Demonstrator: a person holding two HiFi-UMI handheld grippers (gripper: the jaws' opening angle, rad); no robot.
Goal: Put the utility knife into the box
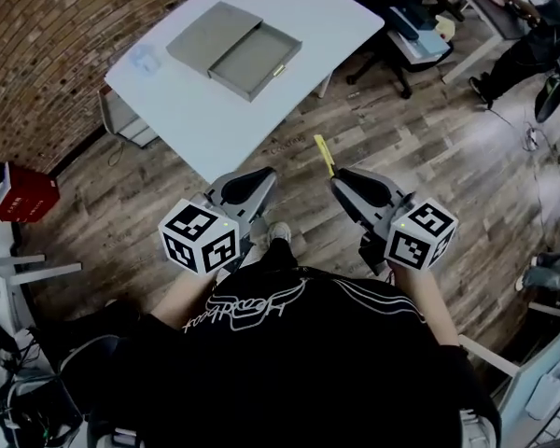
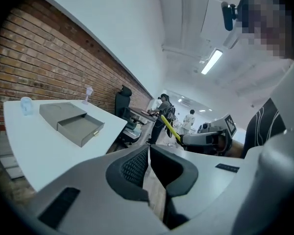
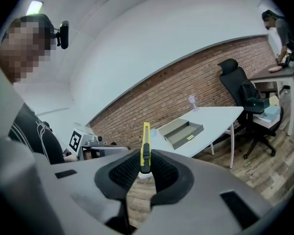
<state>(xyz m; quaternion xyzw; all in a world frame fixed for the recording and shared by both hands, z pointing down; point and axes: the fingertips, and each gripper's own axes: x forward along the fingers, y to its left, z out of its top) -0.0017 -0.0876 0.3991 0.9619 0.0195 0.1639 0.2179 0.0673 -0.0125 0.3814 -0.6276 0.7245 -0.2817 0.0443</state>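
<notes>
The grey box [image 1: 233, 48] lies on the white table [image 1: 289, 12] ahead of me, its drawer pulled open toward the right. Both grippers hang over the wooden floor, short of the table's near corner. My right gripper [image 1: 342, 177] is shut on the yellow utility knife [image 1: 324, 153], which sticks up past the fingertips. In the right gripper view the knife [image 3: 145, 140] stands upright between the pads, with the box [image 3: 181, 131] beyond it. My left gripper [image 1: 252, 179] is shut and holds nothing. Its view shows the box [image 2: 71, 119] and the knife [image 2: 166, 123].
A small clear cup [image 1: 144, 59] stands near the table's left edge. A black office chair [image 1: 399, 26] is right of the table, and a person [image 1: 532, 35] is at a desk at the far right. A red bin [image 1: 23, 194] sits at the left.
</notes>
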